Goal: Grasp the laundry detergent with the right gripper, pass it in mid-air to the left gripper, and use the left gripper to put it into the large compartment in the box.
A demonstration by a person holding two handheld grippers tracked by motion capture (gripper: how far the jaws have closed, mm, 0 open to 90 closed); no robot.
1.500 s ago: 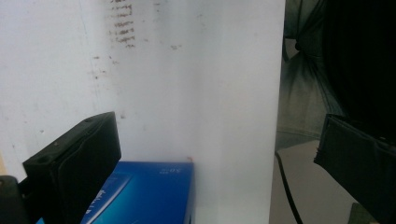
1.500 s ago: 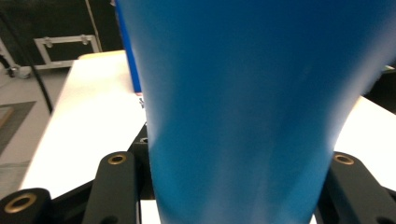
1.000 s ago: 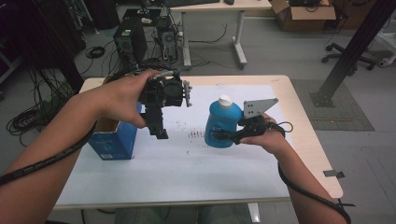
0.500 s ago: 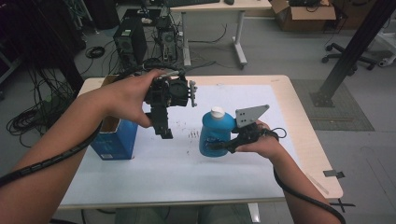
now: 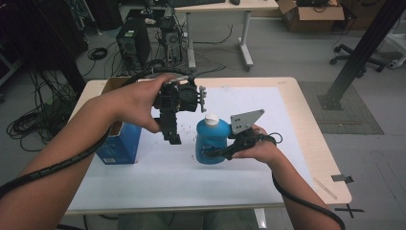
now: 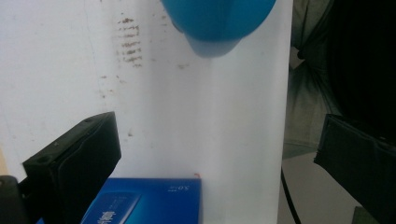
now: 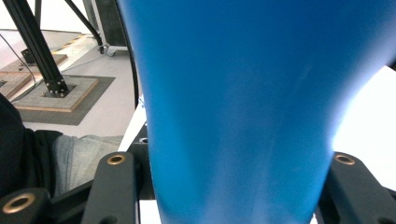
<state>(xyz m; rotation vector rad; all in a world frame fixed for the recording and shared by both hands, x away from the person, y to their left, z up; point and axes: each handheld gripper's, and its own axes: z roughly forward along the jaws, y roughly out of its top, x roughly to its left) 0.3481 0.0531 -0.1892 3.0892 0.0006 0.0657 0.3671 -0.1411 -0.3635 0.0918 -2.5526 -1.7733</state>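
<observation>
**A blue bottle held up over the table**

The right gripper (image 5: 214,152) holds a blue bottle (image 5: 212,141) with a white cap (image 5: 211,119). Its two black jaws press on the bottle's sides, one on each side, as the right gripper view shows up close. The bottle stands upright, near the middle of the white sheet (image 5: 268,110) on the table (image 5: 311,134). In the left gripper view the bottle's bottom hangs above the sheet and does not touch it.

The left gripper (image 5: 172,136) is up in the air, just to the left of the bottle. It points down. Its jaws are wide apart with nothing between them.

A blue box (image 5: 119,143) sits on the left side of the table, under the left arm. Its top is open.
</observation>
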